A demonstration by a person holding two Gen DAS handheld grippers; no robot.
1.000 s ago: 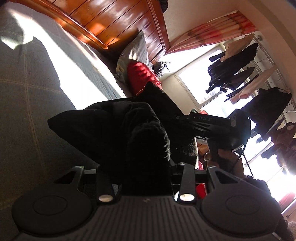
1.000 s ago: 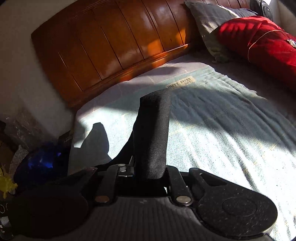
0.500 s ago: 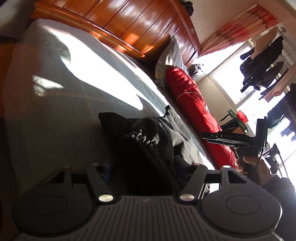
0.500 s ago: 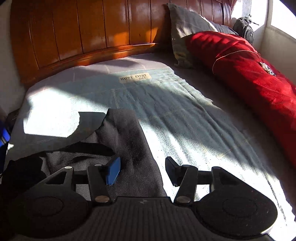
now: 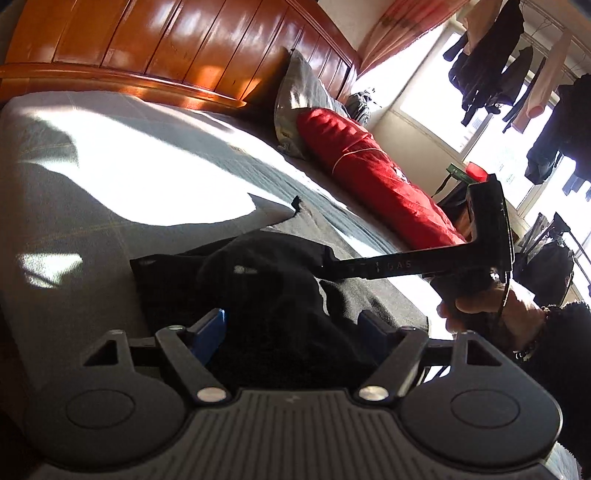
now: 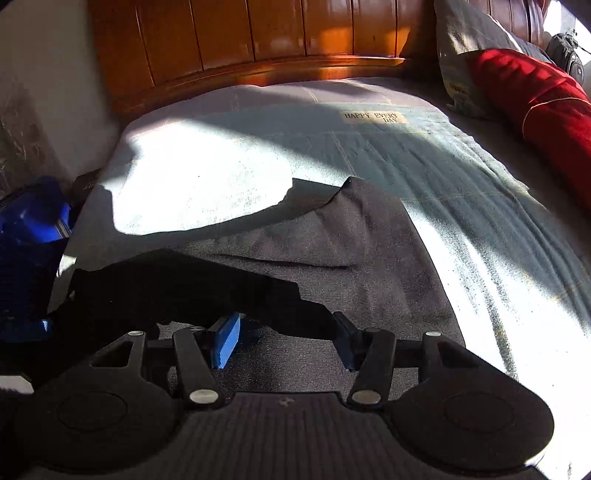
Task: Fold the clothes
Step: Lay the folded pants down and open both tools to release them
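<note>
The left hand-held gripper (image 5: 291, 330) stands wide, its jaws having just been opening; its blue pads (image 5: 208, 328) flank a heaped fold of the dark garment (image 5: 266, 291) without pressing on it, so the cloth is released. In the left wrist view that fold looks thick, black and soft, bunched into a rounded mound at the near edge of the bed (image 5: 92, 229).

The right hand-held gripper (image 6: 286, 338) is likewise parted, jaws also just opened, and grips nothing; its ribbed blue pad (image 6: 224, 341) hangs just over the garment (image 6: 354, 251), which here spreads flatter, a charcoal fine-knit fabric with one shallow crease and a raised, pointed corner at its far end. In the left wrist view the same right hand-held gripper (image 5: 332, 264) appears as a black angular frame reaching over the cloth, held by the person's right hand (image 5: 487, 310) in a dark fuzzy sleeve (image 5: 565, 354).

Beyond the garment lies the pale grey woven bedspread (image 6: 406, 155), faintly checked, sunlit in patches, with a small label reading "HAPPY EVERY DAY" (image 6: 373, 117). Farther right rests a long red quilted bolster (image 6: 535, 96) against a grey pillow (image 6: 461, 48). Behind stands the glossy, panelled wooden headboard (image 6: 277, 33). Clothes hang on a rack (image 5: 517, 66) by the bright window.
</note>
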